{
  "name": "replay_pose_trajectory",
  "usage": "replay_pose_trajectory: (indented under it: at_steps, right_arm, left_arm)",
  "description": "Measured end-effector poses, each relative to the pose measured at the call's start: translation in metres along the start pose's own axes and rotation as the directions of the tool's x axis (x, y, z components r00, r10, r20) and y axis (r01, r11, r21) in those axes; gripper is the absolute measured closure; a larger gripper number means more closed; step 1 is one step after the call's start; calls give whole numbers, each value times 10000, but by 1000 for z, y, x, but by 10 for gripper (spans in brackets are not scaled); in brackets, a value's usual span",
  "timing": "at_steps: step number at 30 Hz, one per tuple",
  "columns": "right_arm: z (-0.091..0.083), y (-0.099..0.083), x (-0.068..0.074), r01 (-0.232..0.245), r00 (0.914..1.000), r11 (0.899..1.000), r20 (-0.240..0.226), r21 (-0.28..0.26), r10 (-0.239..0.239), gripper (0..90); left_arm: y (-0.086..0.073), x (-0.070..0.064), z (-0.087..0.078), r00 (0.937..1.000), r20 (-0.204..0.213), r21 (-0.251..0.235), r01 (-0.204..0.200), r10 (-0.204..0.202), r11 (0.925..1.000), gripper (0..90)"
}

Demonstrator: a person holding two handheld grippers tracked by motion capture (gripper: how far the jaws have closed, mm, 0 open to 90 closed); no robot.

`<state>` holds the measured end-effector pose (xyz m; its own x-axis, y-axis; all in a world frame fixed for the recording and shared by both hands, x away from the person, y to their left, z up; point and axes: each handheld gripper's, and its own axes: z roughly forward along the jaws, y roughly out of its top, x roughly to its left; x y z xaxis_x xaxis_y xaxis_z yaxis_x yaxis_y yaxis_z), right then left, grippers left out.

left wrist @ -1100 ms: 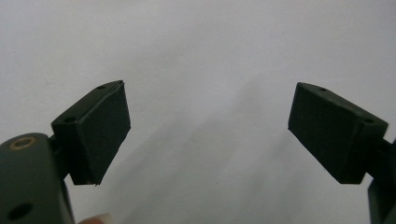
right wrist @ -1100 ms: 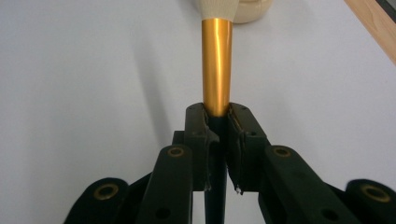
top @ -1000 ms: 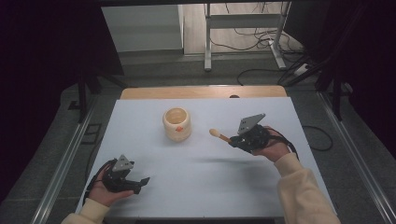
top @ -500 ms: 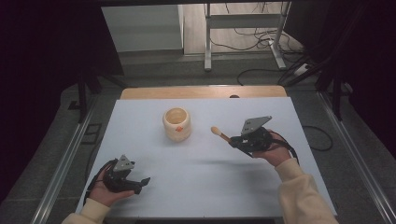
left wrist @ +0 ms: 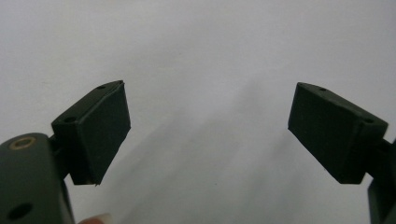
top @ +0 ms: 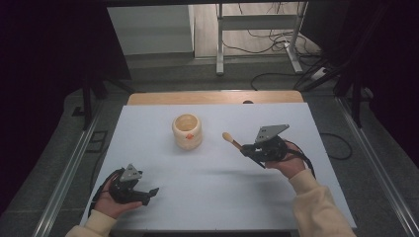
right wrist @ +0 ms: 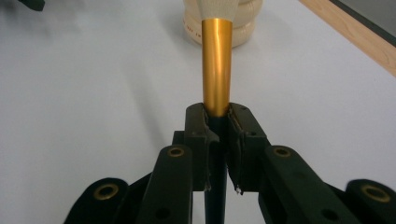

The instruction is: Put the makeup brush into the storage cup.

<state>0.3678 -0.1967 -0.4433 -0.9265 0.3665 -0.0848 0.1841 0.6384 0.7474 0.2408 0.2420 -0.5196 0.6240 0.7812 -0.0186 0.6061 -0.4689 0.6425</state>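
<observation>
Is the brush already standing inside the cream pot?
No, the brush is clamped in the right gripper above the table, apart from the cream pot, with its tip aimed toward it.

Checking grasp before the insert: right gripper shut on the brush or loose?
Shut on it. In the right gripper view, the right gripper has both jaws pressed against the brush at its gold ferrule.
</observation>
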Motion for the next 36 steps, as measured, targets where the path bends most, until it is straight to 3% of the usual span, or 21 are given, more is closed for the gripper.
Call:
replay_pose_trajectory:
  at_steps: [16,36]
  right_arm:
    - [-1,3,4,-388,9991,9972,121,-639,397,791]
    - [-5,4,4,-867,9956,9851,218,-1487,909,792]
  left_arm:
    - [0,0,0,10000,38,-26,-22,22,10000,135]
    - [0,0,0,10000,23,-10,9,-9,10000,135]
